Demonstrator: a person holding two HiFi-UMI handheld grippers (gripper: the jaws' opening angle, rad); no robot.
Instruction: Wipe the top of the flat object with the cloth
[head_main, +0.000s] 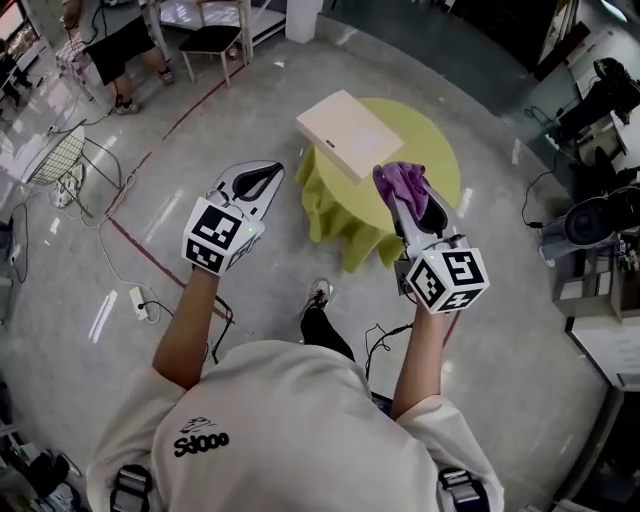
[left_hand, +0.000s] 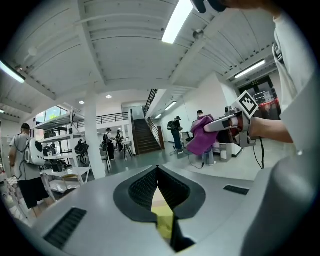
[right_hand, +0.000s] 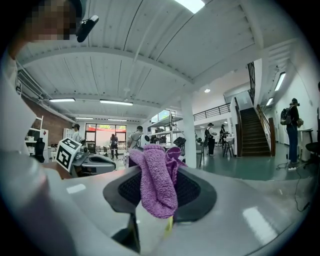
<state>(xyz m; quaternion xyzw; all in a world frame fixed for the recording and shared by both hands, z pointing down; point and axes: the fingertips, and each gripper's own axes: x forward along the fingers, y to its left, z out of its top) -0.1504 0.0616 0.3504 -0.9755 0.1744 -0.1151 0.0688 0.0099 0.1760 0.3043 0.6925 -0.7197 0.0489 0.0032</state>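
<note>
The round table (head_main: 447, 168) stands alone on a wide, glossy floor (head_main: 250, 300), with open room on every side. Its green cover (head_main: 330, 215) hangs in folds toward the person. The flat object (head_main: 348, 133), a pale beige slab, lies on the table's far left part, and one corner reaches the rim.

The right gripper (head_main: 408, 200) is clamped on the purple cloth (head_main: 398, 180). It is held in the air over the near right part of the table, with the cloth apart from the slab. The left gripper (head_main: 268, 172) is raised left of the table. Its jaws meet at the tips with nothing between them.

Only the head view shows the table whole. The gripper views look level across a hall and show a staircase (right_hand: 255, 132) and standing people (left_hand: 176, 132). Each also shows the other gripper, and the left gripper view catches a sliver of beige and green below its jaws.

A chair (head_main: 215, 40), a wire rack (head_main: 60, 155), a power strip (head_main: 138, 300) and cables (head_main: 100, 240) lie well apart from the table.
</note>
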